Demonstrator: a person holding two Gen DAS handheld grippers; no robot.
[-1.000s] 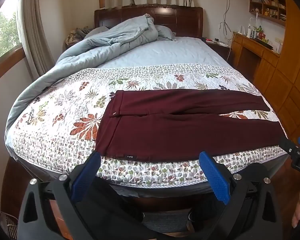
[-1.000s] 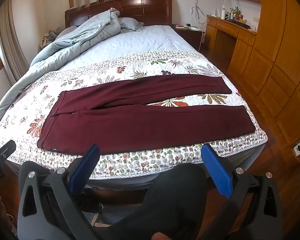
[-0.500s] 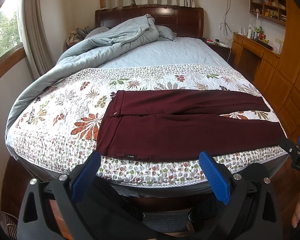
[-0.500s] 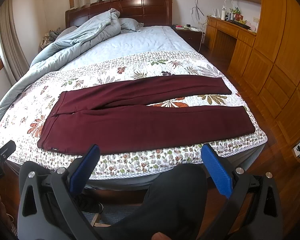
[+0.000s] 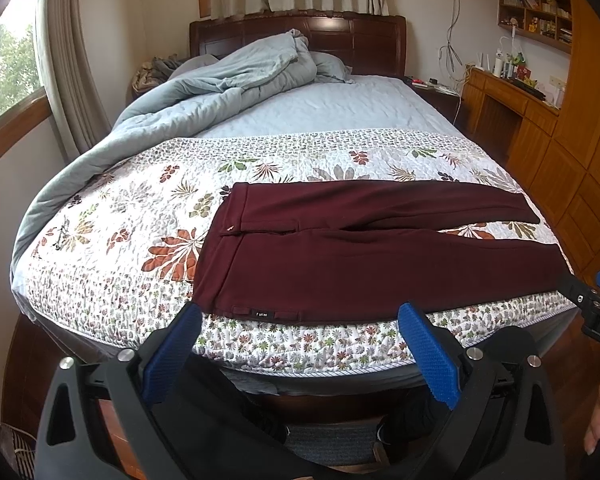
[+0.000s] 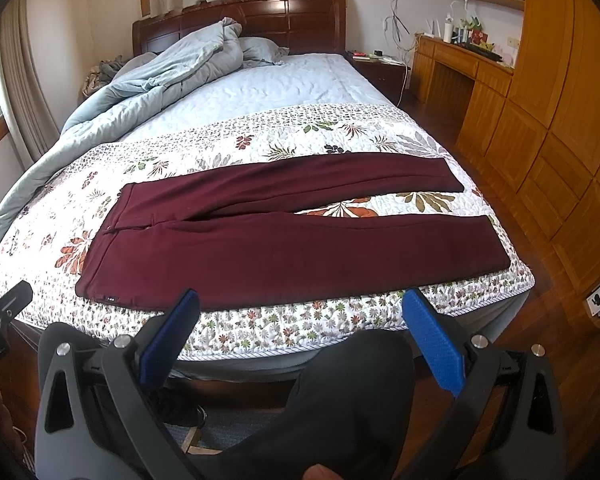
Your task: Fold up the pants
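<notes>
Dark maroon pants (image 5: pixel 360 256) (image 6: pixel 284 240) lie flat across the floral quilt (image 5: pixel 112 240) (image 6: pixel 284 332) at the foot of the bed, waistband to the left, both legs stretched right with a gap between them. My left gripper (image 5: pixel 300 344) hangs open in front of the bed's near edge, below the waistband end, holding nothing. My right gripper (image 6: pixel 300 336) is open too, empty, short of the bed edge under the near leg. Each gripper shows at the edge of the other's view.
A rumpled grey-blue duvet (image 5: pixel 220 92) is heaped at the head and left side of the bed. Wooden cabinets and a desk (image 6: pixel 540 92) line the right wall. A person's dark-trousered knee (image 6: pixel 356 392) sits below the right gripper. Window and curtain stand left.
Both views have shifted slightly forward toward the bed; the pants lie as before and both grippers stay open.
</notes>
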